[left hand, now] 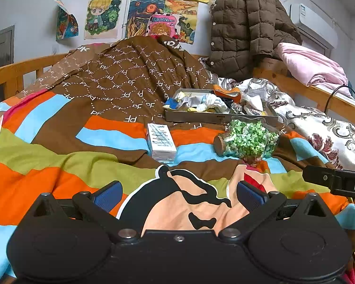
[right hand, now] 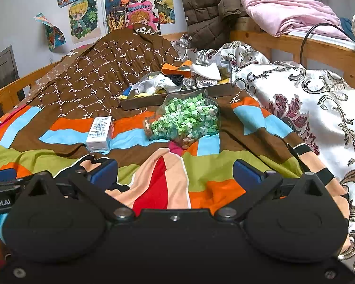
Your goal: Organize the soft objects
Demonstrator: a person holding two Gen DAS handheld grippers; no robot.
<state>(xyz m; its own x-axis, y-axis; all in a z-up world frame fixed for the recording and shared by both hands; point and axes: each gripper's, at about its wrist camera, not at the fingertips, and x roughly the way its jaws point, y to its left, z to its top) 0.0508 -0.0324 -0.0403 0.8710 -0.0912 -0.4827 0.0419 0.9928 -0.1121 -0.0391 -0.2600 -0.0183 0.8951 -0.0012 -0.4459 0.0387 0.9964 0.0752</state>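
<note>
**A:** ok so what's closest to the cameras? Both claws look released to me.

**B:** yep. The left claw (left hand: 178, 195) hangs spread wide over the striped quilt (left hand: 59, 179), nothing between its blue pads (left hand: 107, 196). Same for the right claw (right hand: 176, 174), gaping over the red and peach patch of that quilt. They sit side by side; you can spot the edge of each one in the other's view.

**A:** and past the claws?

**B:** a small white box (left hand: 161, 143) lies flat on the quilt, left of centre. Just to its right there's a glass jar (left hand: 247, 142) tipped on its side, cork end toward the box, packed with green paper stars.

**A:** where's the soft stuff then?

**B:** right behind the jar, in a shallow grey tray (left hand: 201, 116) sitting on the bed. It's a jumbled heap of socks (right hand: 164, 82), white, yellow, blue, dark ones, plus an orange band (right hand: 176, 69) draped over the far rim. Can't tell how many there are.

**A:** further back?

**B:** a floral blanket (right hand: 307, 108) bunched on the right, a brown puffer jacket (left hand: 241, 33) hanging over the wooden bed frame, a pink blanket (left hand: 312, 67) on the rail, and drawings (left hand: 101, 16) taped to the wall.
</note>
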